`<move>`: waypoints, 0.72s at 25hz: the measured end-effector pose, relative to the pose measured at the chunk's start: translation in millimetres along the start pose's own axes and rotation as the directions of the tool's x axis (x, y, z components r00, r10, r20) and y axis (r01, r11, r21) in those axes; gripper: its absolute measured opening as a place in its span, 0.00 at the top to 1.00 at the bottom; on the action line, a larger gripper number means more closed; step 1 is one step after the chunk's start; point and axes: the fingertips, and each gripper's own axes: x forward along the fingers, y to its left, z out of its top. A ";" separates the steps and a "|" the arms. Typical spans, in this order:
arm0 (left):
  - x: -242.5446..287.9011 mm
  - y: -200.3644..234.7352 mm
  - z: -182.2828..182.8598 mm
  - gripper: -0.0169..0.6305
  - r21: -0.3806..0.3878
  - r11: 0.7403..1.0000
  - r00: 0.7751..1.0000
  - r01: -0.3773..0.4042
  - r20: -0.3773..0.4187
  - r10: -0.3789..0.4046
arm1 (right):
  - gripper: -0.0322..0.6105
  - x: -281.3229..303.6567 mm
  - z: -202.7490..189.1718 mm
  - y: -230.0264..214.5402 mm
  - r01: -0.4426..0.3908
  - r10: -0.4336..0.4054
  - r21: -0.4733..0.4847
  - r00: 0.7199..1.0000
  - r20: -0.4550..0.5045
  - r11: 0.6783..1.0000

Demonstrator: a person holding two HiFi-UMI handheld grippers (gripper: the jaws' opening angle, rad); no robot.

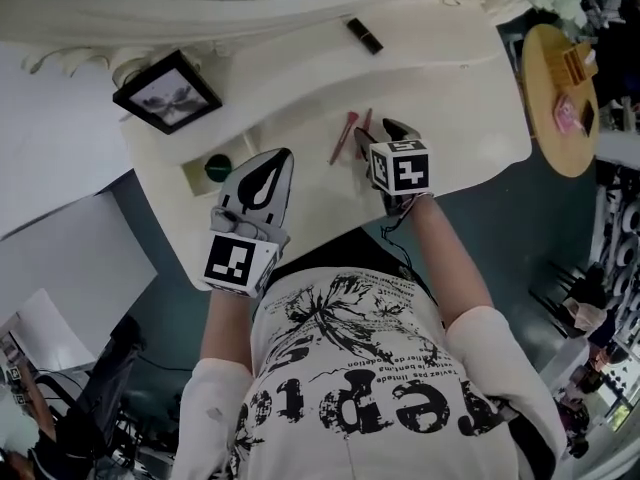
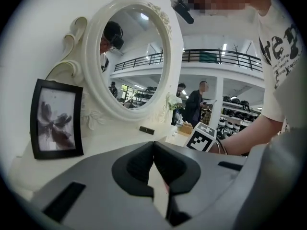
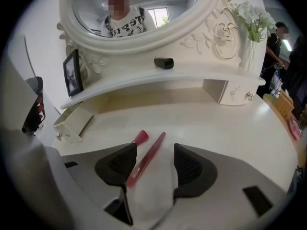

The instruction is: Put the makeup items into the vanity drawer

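Two slim pink-red makeup sticks [image 1: 345, 136] lie side by side on the cream vanity top [image 1: 470, 98]. My right gripper [image 1: 380, 136] is low over them with its jaws apart. In the right gripper view the longer stick [image 3: 146, 159] lies between the jaws, close against the left one, with a gap to the right one. The shorter stick [image 3: 140, 137] is partly hidden behind the left jaw. A black lipstick [image 1: 364, 35] lies on the upper shelf. My left gripper [image 1: 262, 173] hovers near the small pulled-out drawer [image 1: 200, 176], shut and empty.
A dark green round item [image 1: 218, 167] sits in the pulled-out drawer. A black picture frame [image 1: 167, 92] stands on the shelf's left end, under the oval mirror [image 3: 139, 8]. A flower vase [image 3: 252, 20] stands at the right. A round wooden side table [image 1: 560, 98] is beside the vanity.
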 end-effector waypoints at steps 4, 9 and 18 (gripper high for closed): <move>8.3 5.1 -1.3 0.95 -0.006 1.000 1.000 -0.010 -0.005 0.010 | 0.59 11.1 2.4 -3.1 0.023 -0.023 0.001 1.000 -0.021 1.000; 10.7 8.5 1.9 0.95 -0.004 1.000 1.000 -0.022 0.000 0.022 | 0.85 11.5 0.5 -13.1 0.076 -0.076 -0.016 0.996 -0.042 0.997; 0.3 3.9 20.2 0.95 0.015 0.999 0.998 -0.046 0.038 0.046 | 0.86 -13.4 18.0 -10.5 0.040 -0.040 -0.016 0.999 -0.010 0.999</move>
